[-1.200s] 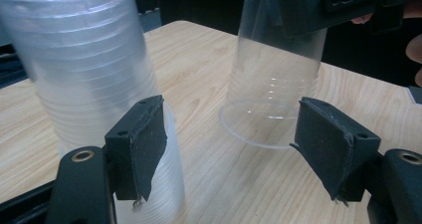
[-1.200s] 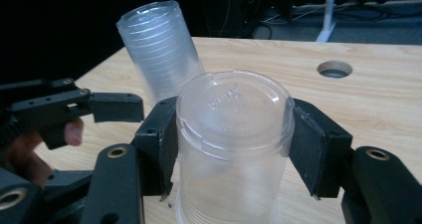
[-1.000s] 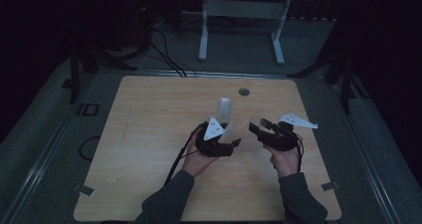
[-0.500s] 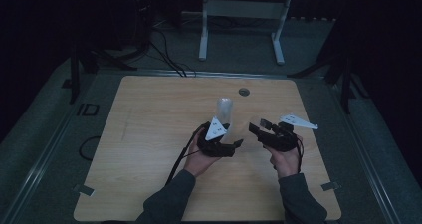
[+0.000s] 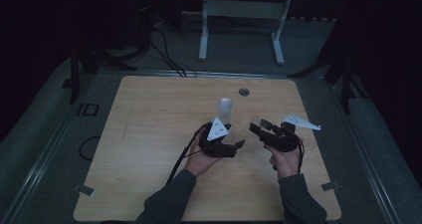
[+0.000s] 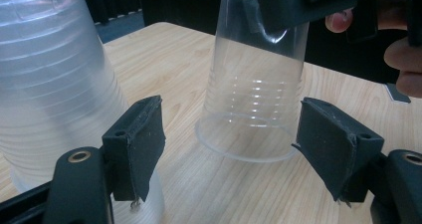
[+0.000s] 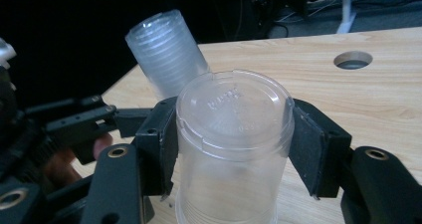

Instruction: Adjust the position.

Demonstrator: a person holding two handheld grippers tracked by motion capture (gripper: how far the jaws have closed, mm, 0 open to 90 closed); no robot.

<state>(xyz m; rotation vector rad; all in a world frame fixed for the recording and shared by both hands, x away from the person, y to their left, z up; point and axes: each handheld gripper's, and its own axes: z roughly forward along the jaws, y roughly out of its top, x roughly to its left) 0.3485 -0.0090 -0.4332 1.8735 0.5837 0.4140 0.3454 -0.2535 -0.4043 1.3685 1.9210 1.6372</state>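
My right gripper (image 7: pixel 231 149) pinches a single clear plastic cup (image 7: pixel 233 149) near its closed top; the cup stands upside down, axis upright, rim on the table (image 7: pixel 378 94). My left gripper (image 6: pixel 231 144) is spread, its jaws having just been opening, with nothing between the pads: that cup stands just ahead of it, and the stack of cups (image 6: pixel 54 84) sits beside its left jaw, leaning slightly. I judge the right gripper carries the next move; the stack is close enough to be knocked.
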